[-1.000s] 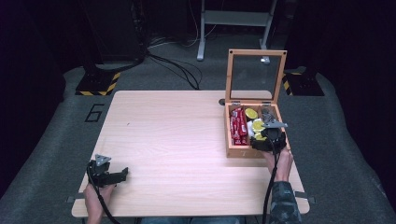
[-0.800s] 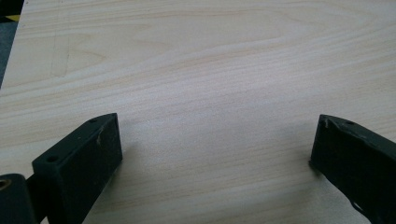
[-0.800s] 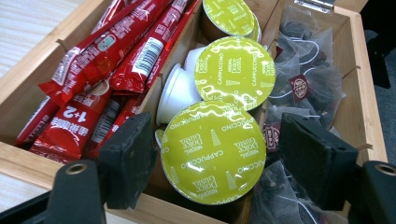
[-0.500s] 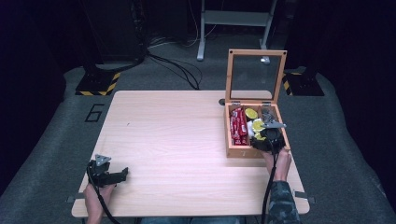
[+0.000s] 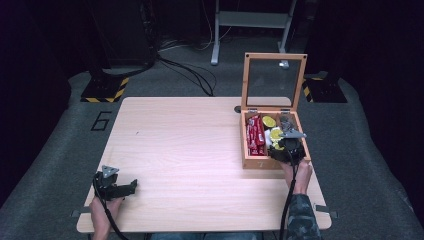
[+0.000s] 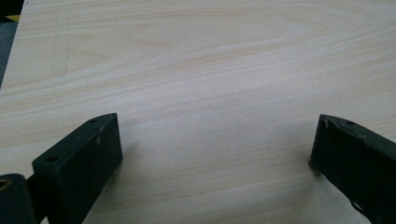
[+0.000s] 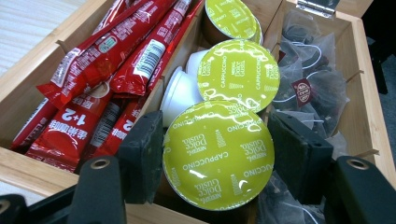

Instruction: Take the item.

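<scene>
An open wooden box [image 5: 257, 162] stands at the table's right side, its glass lid [image 5: 274, 80] upright. My right gripper [image 5: 288, 144] is over the box's front right part. In the right gripper view its jaws [image 7: 218, 140] press both sides of a green-lidded coffee capsule [image 7: 218, 156], which sits above the others. More green capsules [image 7: 238, 70] lie behind it, red sachets [image 7: 107, 70] fill the left compartment and tea bags [image 7: 308, 84] the right one. My left gripper [image 5: 122, 186] rests open near the table's front left, with bare wood between its fingers [image 6: 84, 158].
The light wooden table [image 5: 200, 140] stretches between the two grippers. A grey floor with cables, a metal stand [image 5: 250, 20] and yellow-black striped bases [image 5: 107, 92] lies beyond the far edge. A person's hands come in from the near edge.
</scene>
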The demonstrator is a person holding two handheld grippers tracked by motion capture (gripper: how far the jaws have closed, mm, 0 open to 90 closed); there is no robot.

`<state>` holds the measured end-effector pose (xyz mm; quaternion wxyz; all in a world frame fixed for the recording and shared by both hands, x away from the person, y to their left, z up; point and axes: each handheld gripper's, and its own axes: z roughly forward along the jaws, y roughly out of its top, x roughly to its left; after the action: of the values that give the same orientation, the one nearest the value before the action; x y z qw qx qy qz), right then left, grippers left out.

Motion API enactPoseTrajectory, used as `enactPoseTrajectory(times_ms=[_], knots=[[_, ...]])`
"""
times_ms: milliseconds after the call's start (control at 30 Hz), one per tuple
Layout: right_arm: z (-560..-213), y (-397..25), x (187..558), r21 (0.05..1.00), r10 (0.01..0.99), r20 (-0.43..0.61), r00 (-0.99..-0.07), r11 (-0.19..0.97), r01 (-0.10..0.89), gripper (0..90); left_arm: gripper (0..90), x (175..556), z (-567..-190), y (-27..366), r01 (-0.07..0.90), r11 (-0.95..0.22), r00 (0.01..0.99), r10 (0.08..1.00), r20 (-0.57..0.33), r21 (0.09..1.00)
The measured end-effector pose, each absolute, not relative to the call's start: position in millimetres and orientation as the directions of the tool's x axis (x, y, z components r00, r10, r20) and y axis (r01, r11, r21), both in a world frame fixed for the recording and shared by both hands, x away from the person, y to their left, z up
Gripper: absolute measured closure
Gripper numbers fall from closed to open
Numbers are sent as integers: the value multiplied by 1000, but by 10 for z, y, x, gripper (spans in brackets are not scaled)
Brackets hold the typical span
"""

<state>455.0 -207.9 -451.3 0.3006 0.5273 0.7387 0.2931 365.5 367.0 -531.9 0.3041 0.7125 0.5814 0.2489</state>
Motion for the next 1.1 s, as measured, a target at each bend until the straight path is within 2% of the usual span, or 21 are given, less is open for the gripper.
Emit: enactPoseTrajectory(times_ms=[1100], knots=[[-4226,-2041,4318,826,958,-120,-262,242,509,375,18,3654,-5318,3670,677,-140,200,980,2,723]])
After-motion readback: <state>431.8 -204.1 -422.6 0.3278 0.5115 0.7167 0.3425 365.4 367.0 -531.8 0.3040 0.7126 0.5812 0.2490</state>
